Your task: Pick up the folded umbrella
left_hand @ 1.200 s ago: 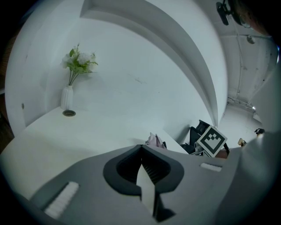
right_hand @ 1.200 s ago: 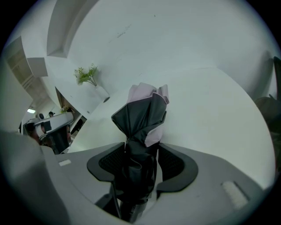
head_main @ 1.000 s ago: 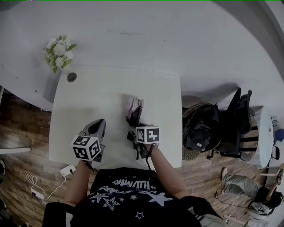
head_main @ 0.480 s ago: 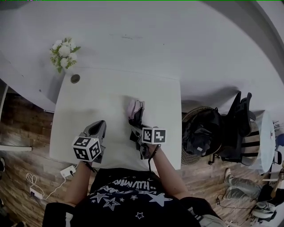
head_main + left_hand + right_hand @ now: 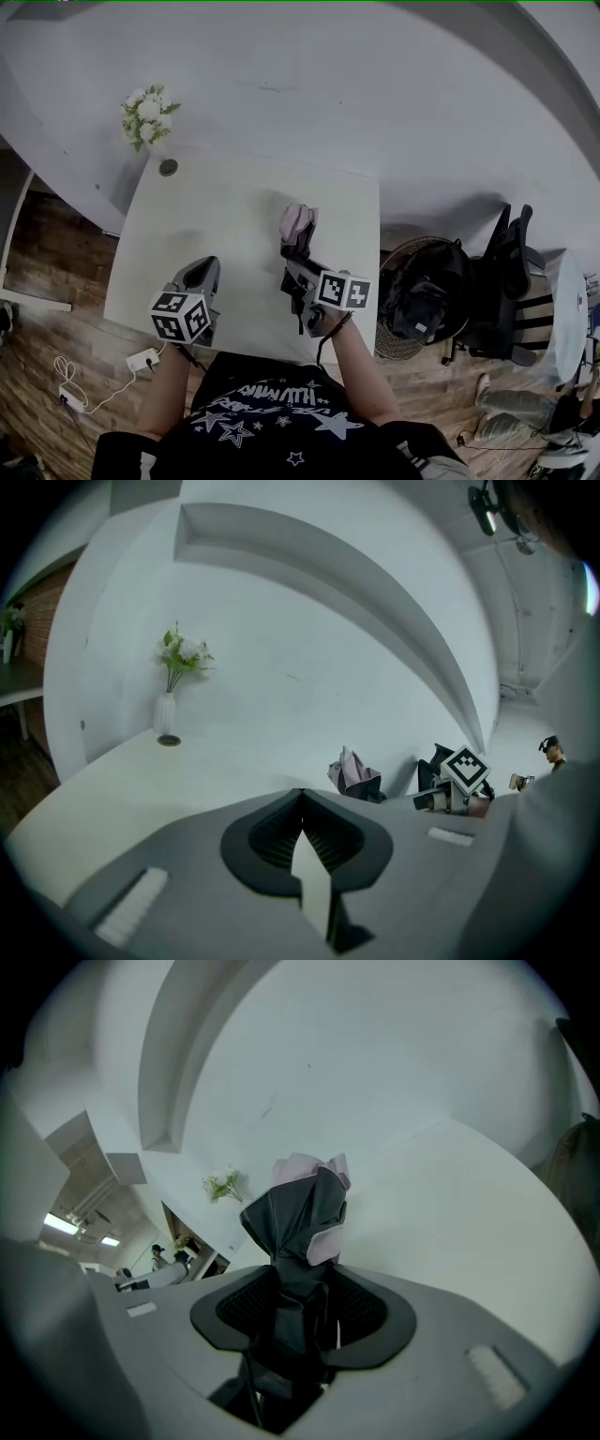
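Note:
The folded umbrella (image 5: pixel 297 225), dark with pale pink fabric at its far end, sticks out ahead of my right gripper (image 5: pixel 293 272) over the white table (image 5: pixel 216 216). In the right gripper view, the right gripper (image 5: pixel 300 1288) has its dark pads pressed on the umbrella (image 5: pixel 300 1208), which tilts up against the white wall. My left gripper (image 5: pixel 202 270) hangs over the table's near left part with its jaws together and nothing in them. In the left gripper view, the left gripper (image 5: pixel 300 799) points at the wall and the umbrella (image 5: pixel 354 775) shows to the right.
A white vase of flowers (image 5: pixel 148 111) stands past the table's far left corner, near a round cable hole (image 5: pixel 168 168). A round chair with dark bags (image 5: pixel 427 291) sits right of the table. A power strip (image 5: pixel 142 360) lies on the wooden floor at the left.
The right gripper has risen with the umbrella in it, and the umbrella's pink end now points higher. The left gripper has lifted slightly.

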A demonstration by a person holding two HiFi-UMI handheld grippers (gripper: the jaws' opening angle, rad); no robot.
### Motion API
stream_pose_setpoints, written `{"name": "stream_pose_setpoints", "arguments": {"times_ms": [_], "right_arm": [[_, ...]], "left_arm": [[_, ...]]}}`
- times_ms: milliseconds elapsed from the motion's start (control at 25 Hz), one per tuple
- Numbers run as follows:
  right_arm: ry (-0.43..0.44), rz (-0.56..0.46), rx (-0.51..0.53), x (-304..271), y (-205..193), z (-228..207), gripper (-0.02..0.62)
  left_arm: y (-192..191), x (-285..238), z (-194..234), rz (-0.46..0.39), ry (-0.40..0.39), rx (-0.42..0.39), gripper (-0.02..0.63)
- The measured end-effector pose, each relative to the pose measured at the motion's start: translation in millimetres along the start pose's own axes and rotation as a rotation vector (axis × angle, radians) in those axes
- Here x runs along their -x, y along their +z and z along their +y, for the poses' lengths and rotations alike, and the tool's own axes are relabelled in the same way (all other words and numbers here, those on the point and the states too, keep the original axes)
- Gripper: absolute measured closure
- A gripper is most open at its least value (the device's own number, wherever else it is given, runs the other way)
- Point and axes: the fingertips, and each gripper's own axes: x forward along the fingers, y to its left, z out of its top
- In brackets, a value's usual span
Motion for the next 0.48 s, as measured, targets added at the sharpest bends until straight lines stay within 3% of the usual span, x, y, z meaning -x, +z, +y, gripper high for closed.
{"name": "stream_pose_setpoints", "arguments": {"times_ms": [480], "right_arm": [[0.124,-0.097,0.058,67,11,16,0.38]], "left_arm": [[-11,46,-51,-0.085,0.083,0.007,0.603]]}}
